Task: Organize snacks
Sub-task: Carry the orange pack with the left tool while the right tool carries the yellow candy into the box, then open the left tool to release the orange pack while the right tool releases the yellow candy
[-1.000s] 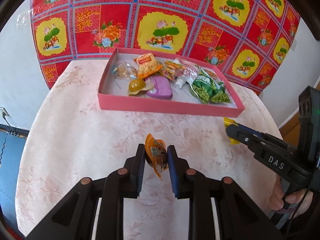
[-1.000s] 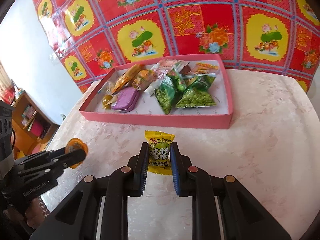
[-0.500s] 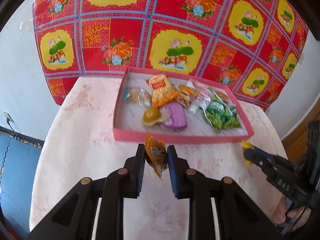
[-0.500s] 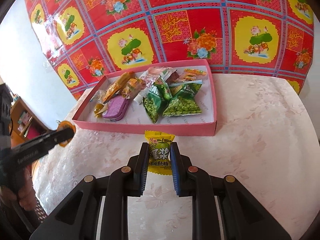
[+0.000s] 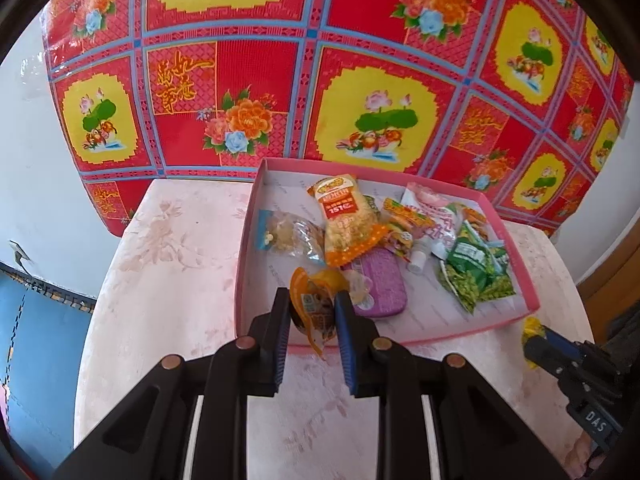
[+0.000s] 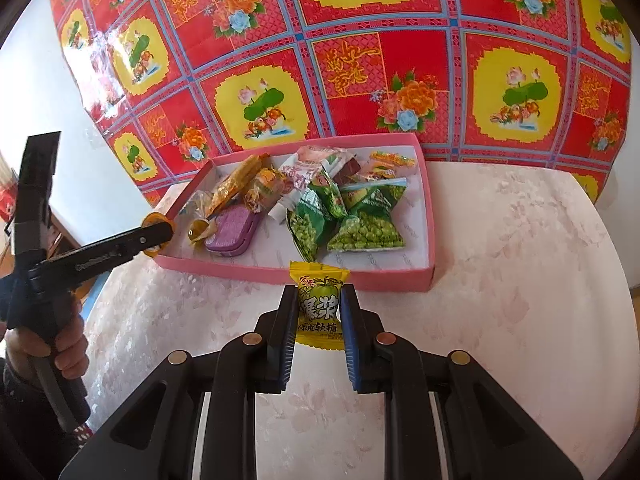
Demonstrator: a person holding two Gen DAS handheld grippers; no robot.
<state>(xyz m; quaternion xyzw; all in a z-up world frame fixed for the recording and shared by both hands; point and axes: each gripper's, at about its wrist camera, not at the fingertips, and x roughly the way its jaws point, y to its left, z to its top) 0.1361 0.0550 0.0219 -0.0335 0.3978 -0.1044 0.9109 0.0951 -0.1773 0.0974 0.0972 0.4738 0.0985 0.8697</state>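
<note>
A pink tray (image 5: 408, 338) (image 6: 360, 278) holds several snacks: green pea bags (image 6: 364, 224), a purple tin (image 5: 380, 284), an orange-yellow packet (image 5: 344, 220). My left gripper (image 5: 312, 312) is shut on an orange jelly cup (image 5: 314, 310) and holds it above the tray's near left edge; the right wrist view shows it (image 6: 158, 232) at the tray's left corner. My right gripper (image 6: 318, 308) is shut on a yellow candy packet (image 6: 320, 306), held above the table just before the tray's near wall. It also shows in the left wrist view (image 5: 534, 338).
The round table (image 6: 520, 264) has a pale pink floral cloth. A red and yellow patterned cloth (image 5: 360, 60) hangs behind the tray. A white wall (image 5: 40, 180) stands at the left, wooden furniture (image 5: 612, 276) at the right.
Both grippers have moved forward toward the tray with their snacks. The left one now hangs over the tray's near left edge; the right one has closed in on the near wall.
</note>
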